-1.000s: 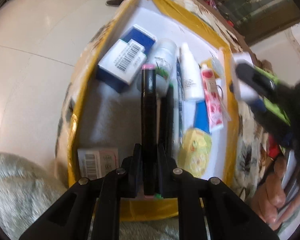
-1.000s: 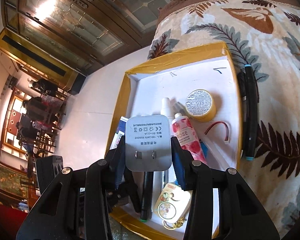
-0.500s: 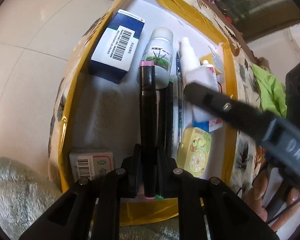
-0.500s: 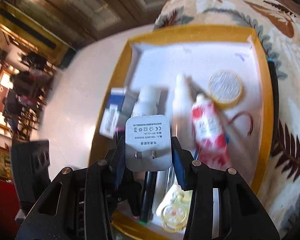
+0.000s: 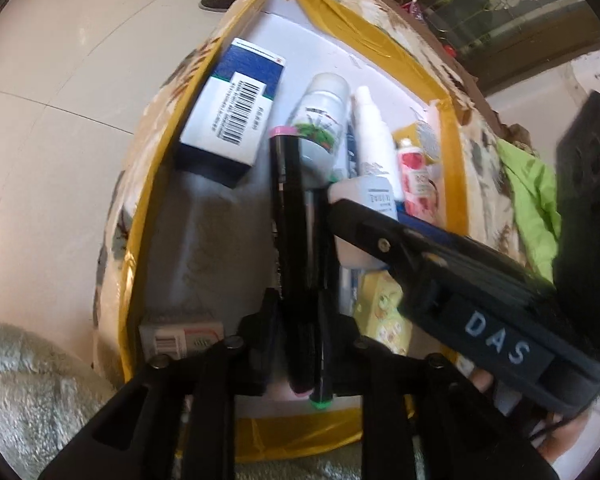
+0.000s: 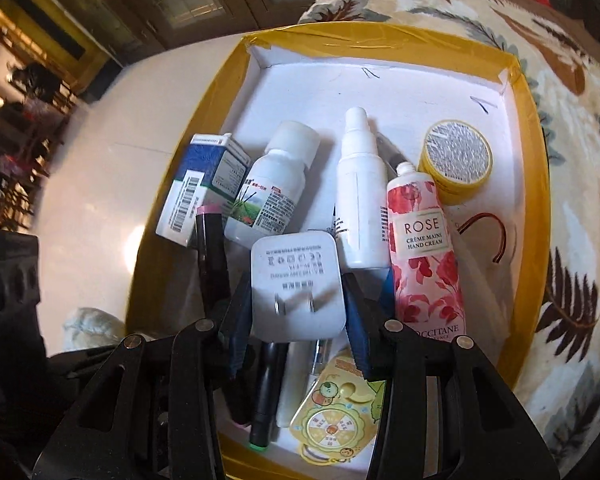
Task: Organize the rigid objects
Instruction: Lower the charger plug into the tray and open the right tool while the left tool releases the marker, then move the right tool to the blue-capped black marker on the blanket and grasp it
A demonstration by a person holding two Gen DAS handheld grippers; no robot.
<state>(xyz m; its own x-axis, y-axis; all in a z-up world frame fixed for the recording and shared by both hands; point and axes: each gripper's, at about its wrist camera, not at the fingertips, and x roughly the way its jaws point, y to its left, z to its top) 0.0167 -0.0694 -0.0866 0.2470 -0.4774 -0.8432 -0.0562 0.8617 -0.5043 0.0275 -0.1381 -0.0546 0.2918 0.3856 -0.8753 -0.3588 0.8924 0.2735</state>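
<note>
A white box with yellow-taped rim [image 5: 148, 200] [image 6: 536, 160] sits on a floral blanket. A black marker with a pink cap [image 5: 286, 200] [image 6: 212, 248] lies in it beside a green-ended marker [image 5: 322, 360] [image 6: 266, 400]. My left gripper [image 5: 300, 308] straddles both markers. Its jaws are opening and no longer press on the pink-capped one. My right gripper [image 6: 296, 280] is shut on a white plug adapter [image 6: 298, 284] and hangs low over the middle of the box. In the left wrist view it reaches in from the right with the adapter [image 5: 356, 196] at its tip.
Inside the box lie a blue-white carton [image 5: 232, 112], a green-labelled white bottle [image 6: 276, 192], a white spray bottle [image 6: 360, 200], a rose hand cream tube [image 6: 424, 260], a yellow tin [image 6: 456, 160], a yellow cartoon tag [image 6: 332, 412] and a red wire [image 6: 496, 236]. Pale floor tiles lie left of the blanket.
My right gripper has swung in over the box with the adapter and come lower, crossing leftward in the left wrist view. The left jaws have parted from the pink-capped marker.
</note>
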